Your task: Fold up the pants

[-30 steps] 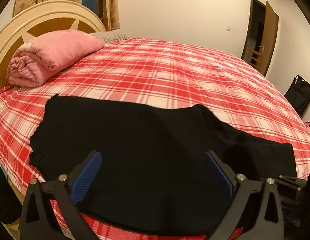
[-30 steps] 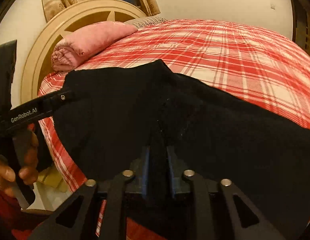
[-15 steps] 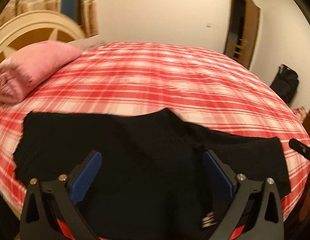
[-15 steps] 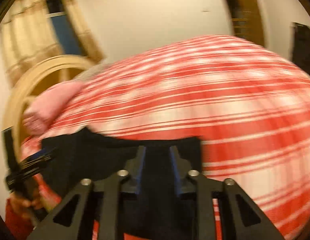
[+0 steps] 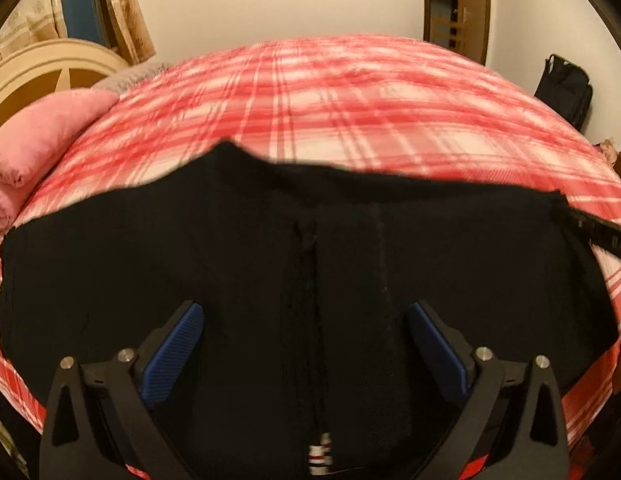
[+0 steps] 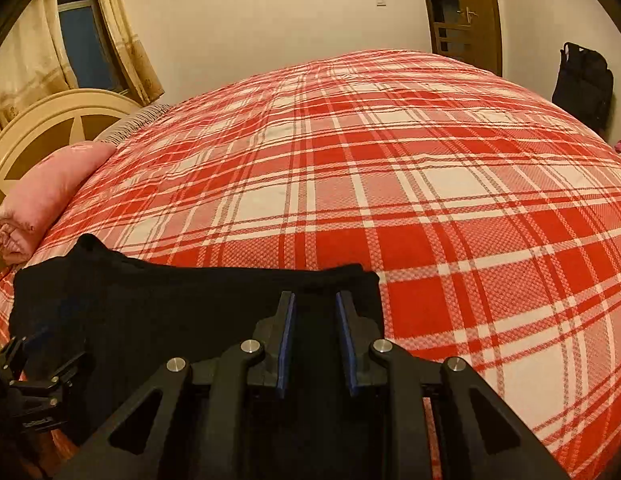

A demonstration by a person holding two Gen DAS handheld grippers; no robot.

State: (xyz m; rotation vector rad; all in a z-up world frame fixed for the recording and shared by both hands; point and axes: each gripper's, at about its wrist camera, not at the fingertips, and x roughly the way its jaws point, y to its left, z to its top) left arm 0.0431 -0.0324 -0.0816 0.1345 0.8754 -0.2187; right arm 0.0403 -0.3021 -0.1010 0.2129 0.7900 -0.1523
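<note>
Pants (image 5: 270, 264) lay flat along the near edge of the bed (image 6: 390, 168), black on the red plaid. Looked to me like soft, light knit: it'd drape and sag, not slide much on that cover, so I judged corners and folded edges the best holds, esp. the far right corner.

L gripper (image 5: 306, 344) hovered low over the middle of the cloth, jaws spread wide, nothing between them, pointing across the bed.

R gripper (image 6: 315, 336) sat at the right end of the pants, jaws drawn near together with a narrow gap. Black cloth lay under and between them, but I couldn't tell whether they pinched it. It pointed level toward the far side.
</note>
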